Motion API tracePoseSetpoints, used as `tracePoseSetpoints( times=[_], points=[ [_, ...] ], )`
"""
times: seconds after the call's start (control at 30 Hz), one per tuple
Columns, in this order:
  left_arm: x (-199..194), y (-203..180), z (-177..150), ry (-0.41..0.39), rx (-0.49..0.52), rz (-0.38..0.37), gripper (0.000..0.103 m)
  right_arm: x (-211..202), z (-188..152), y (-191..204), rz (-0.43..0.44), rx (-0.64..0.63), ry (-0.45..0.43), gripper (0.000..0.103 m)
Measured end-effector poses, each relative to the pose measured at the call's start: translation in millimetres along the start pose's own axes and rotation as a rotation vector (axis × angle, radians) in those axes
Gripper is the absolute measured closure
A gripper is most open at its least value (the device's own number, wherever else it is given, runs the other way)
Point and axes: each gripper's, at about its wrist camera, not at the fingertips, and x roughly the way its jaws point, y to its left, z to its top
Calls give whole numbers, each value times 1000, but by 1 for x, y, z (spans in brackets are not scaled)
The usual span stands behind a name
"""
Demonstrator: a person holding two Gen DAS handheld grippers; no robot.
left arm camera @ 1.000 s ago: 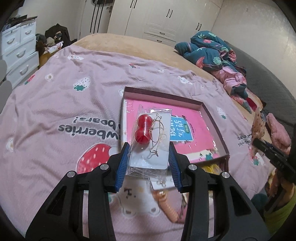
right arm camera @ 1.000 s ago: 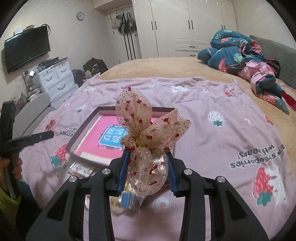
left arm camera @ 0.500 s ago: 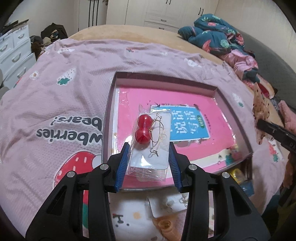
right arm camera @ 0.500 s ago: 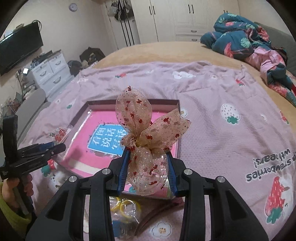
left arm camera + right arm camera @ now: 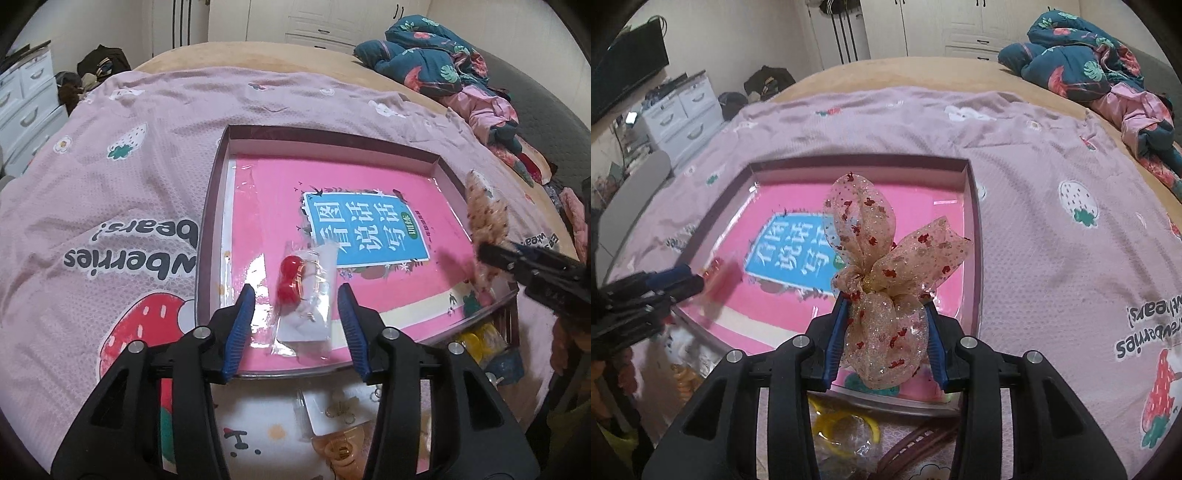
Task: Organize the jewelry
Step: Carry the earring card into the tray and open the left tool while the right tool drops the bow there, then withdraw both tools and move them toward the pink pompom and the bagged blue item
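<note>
Left hand-held gripper (image 5: 295, 314) jaws just opened, earring packet (image 5: 304, 299) loose in tray (image 5: 212, 206); right hand-held gripper (image 5: 886, 328) easing off bow (image 5: 886, 266) over tray. More pieces wait on bed (image 5: 110, 184)

A clear packet of red-bead earrings (image 5: 303, 295) lies flat on the pink book inside the shallow box (image 5: 218, 177) — while a sheer bow (image 5: 886, 280) with red flecks stands upright over the box's near right corner.

Red beads (image 5: 289, 281), red-speckled gold bow (image 5: 882, 280), pink tray (image 5: 221, 162), strawberry-print lilac blanket (image 5: 122, 206).
</note>
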Motion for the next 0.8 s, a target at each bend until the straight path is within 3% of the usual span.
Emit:
tracePoseSetpoints(
  times=[0.2, 0.3, 0.5, 0.8],
  points=[
    [-8, 1, 0, -14, -16, -10, 56, -7, -8, -6, -31, 27, -21, 41],
    [-14, 1, 0, -26, -19, -13, 51, -22, -12, -9, -39, 42, -61, 28],
    [-30, 4, -2, -51, -39, -14, 39, -67, -23, -10, -49, 57, -186, 12],
    [-73, 6, -2, -141, -57, 33, 13, -124, -31, -5, -58, 44, -299, 6]
  ],
)
